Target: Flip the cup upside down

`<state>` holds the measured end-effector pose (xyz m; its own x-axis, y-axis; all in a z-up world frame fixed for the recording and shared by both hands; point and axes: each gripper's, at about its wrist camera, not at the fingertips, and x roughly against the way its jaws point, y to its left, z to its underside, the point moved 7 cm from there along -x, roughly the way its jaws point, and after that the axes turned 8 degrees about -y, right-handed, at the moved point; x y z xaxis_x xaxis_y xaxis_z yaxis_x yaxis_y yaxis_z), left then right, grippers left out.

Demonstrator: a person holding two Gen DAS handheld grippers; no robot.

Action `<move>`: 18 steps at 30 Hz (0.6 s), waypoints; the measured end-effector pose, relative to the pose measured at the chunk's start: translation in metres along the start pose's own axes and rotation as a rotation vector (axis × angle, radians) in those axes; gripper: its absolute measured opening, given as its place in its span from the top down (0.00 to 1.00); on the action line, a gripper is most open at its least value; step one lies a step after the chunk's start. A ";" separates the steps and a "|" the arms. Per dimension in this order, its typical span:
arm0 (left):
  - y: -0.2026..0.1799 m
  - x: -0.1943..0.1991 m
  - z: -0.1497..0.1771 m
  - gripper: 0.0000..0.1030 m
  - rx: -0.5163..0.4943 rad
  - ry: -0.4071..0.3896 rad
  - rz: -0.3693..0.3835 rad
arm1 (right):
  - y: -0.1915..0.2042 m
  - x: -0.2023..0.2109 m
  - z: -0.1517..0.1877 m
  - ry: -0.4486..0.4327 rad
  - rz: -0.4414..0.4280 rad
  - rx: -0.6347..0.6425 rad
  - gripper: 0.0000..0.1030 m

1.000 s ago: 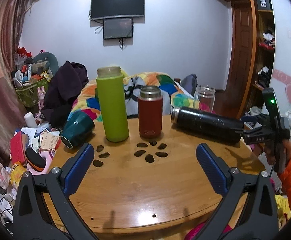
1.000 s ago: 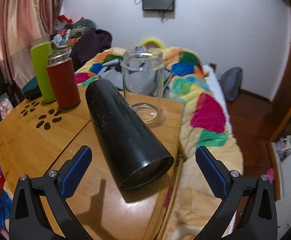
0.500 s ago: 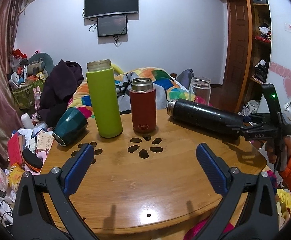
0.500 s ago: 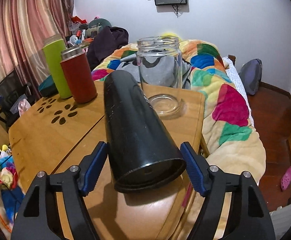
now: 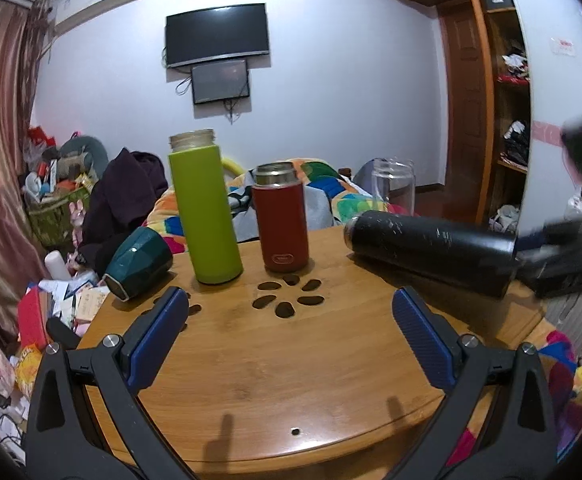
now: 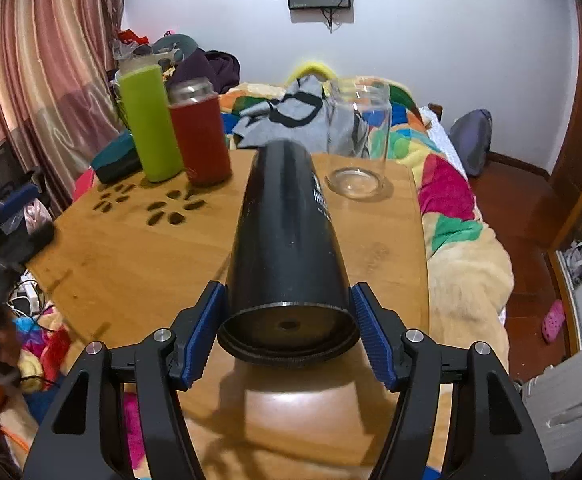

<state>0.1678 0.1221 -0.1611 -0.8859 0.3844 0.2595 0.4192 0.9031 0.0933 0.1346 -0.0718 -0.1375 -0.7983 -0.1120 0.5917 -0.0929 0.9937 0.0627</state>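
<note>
A long black cup (image 6: 287, 240) lies on its side, its base end toward the right wrist camera. My right gripper (image 6: 287, 332) is shut on it near the base, a blue pad on each side. In the left wrist view the black cup (image 5: 431, 250) is raised a little over the right part of the round wooden table (image 5: 275, 360), with the right gripper (image 5: 563, 256) blurred behind it. My left gripper (image 5: 291, 328) is open and empty above the table's near side.
A green bottle (image 5: 205, 212), a red flask (image 5: 283, 218) and a clear glass jar (image 6: 359, 136) stand upright at the back. A dark teal cup (image 5: 139, 262) lies on its side at the left edge. A bed with a colourful quilt (image 6: 451, 200) lies beyond the table.
My right gripper moved in and shut on the black cup's base end, then lifted and turned it toward the camera axis. My left gripper stayed open and drifted slightly.
</note>
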 end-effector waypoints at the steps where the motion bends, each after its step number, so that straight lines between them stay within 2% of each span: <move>1: -0.002 0.000 0.002 0.00 -0.007 0.002 0.004 | 0.005 0.007 -0.005 -0.005 0.004 0.012 0.40; 5: -0.016 -0.002 0.013 0.00 -0.056 0.005 0.041 | 0.023 0.024 -0.016 -0.002 -0.001 0.047 0.40; 9: -0.031 0.007 0.017 0.00 -0.132 -0.076 0.052 | 0.048 0.040 -0.026 0.008 -0.029 0.092 0.40; 18: -0.046 0.018 0.021 0.00 -0.194 -0.168 0.087 | 0.101 0.064 -0.031 0.044 -0.120 0.203 0.41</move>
<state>0.1285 0.0911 -0.1807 -0.8589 0.4996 0.1132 0.5107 0.8180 0.2646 0.0931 0.0212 -0.0682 -0.7478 -0.2245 0.6248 -0.3070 0.9514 -0.0256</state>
